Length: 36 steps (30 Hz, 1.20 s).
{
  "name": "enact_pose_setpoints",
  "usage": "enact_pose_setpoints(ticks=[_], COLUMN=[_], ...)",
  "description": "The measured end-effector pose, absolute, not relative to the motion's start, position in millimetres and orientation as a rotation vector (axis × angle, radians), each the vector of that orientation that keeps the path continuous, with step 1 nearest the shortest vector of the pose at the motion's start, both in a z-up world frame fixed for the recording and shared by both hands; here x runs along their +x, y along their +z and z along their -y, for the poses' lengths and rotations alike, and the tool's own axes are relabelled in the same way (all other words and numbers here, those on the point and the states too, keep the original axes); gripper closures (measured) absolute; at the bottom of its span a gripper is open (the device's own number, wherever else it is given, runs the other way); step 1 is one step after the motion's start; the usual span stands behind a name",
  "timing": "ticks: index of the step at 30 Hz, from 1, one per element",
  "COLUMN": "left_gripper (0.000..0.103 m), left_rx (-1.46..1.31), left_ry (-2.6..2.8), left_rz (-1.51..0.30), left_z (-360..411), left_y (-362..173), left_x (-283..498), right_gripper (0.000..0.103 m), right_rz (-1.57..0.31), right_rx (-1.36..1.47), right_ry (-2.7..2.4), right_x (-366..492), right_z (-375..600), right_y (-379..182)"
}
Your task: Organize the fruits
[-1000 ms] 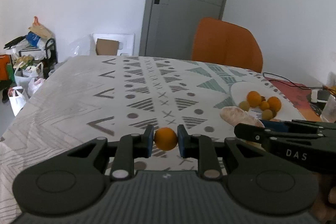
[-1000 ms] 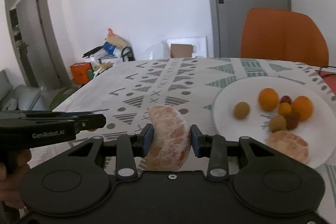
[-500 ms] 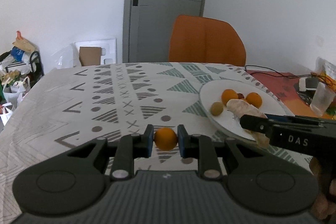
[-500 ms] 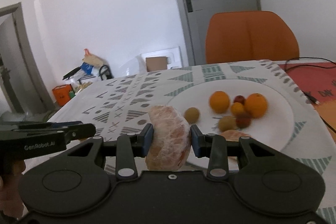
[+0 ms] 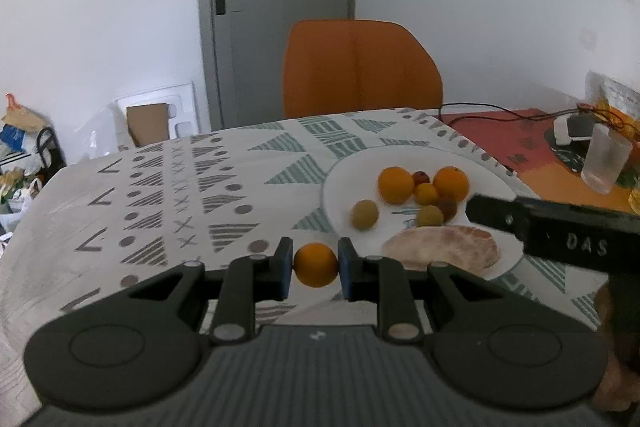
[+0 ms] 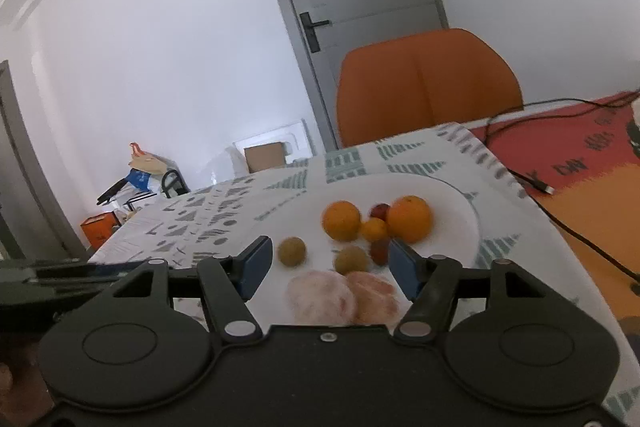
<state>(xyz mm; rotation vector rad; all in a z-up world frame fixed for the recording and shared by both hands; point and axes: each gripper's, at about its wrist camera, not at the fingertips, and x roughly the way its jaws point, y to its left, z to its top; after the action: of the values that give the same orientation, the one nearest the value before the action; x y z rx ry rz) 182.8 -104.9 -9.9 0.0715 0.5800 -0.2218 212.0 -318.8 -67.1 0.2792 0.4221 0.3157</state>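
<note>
Right gripper (image 6: 328,265) released pomelo piece (image 6: 322,299) onto plate (image 6: 460,211)

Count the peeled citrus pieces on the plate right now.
2: both at the plate's near edge, touching: left piece, right piece, below the open right claw.

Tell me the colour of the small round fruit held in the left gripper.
Orange; clearest in the left wrist view.

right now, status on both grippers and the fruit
Left gripper shut on small orange, short of the plate. Right gripper open over plate, peeled citrus pieces lying below. Nothing blocking.
</note>
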Motion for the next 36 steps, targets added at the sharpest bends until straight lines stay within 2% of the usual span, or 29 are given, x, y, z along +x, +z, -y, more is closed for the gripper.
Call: enact_pose_setpoints(ticks=[18,21,25,30,36], left_gripper=[0.081,0.08,0.076,0.075,0.057], left_rx=[0.138,0.13,0.11,0.088,0.055], left_ry=[-0.277,-0.279,-0.288,-0.256,-0.202], left_rz=[-0.602,-0.594,-0.571,-0.589,-0.588], left_z=[152,154,150,137,113], left_y=[-21,-18,-11,-12,-10], left_x=[213,216,214,211,203], right_gripper=[0.034,0.034,0.029,0.029,0.026], right_rz=[-0.451,-0.456,-0.458,-0.47,-0.459], right_rx=[0.362,0.363,0.352,0.34,0.326], right_ry=[0.28,0.274,0.268,0.27,0.282], right_x=[209,210,210,212,207], right_z=[361,361,359,355,347], right_y=[-85,-87,-86,-86,-81])
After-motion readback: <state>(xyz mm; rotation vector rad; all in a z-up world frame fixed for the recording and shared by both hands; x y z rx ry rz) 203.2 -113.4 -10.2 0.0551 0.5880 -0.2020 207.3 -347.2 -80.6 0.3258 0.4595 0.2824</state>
